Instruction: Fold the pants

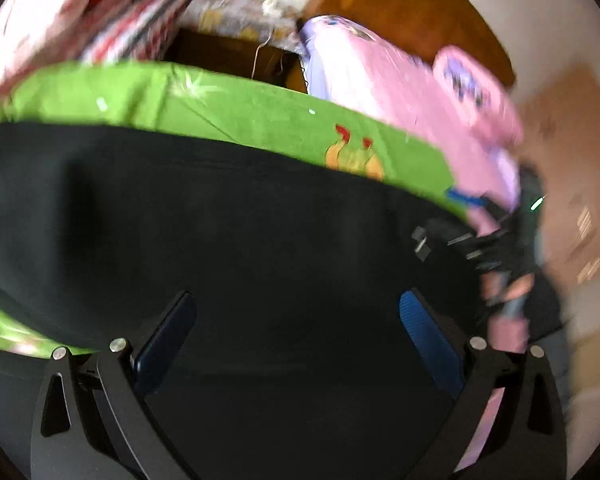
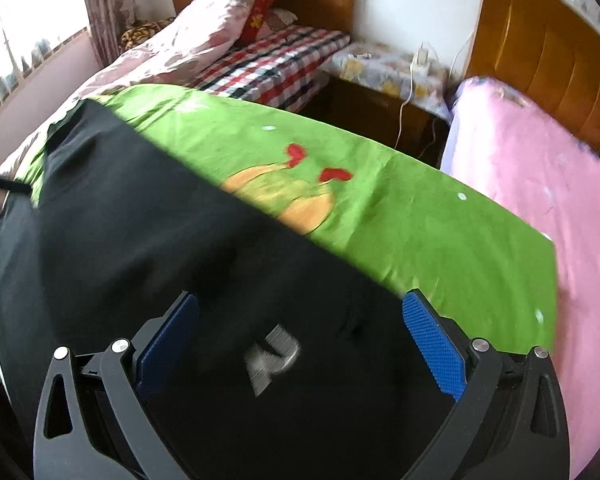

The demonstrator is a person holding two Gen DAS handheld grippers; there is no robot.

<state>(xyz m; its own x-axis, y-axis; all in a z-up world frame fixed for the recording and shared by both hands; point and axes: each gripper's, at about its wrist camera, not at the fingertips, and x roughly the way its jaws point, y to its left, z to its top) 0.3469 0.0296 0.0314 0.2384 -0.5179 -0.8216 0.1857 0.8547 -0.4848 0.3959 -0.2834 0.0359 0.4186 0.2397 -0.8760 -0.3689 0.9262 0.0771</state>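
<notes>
- Pants lie flat on green sheet.
- Left gripper and right gripper are both spread, empty.
- Pinch matching edge corners; lift evenly.

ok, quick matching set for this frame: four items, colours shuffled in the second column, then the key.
Items:
1. pants
2. cloth under the pants
3. gripper pads
4. sheet at right

Colours:
A. pink
B. blue
C. black
D. green

Pairs: 1-C, 2-D, 3-B, 4-A
</notes>
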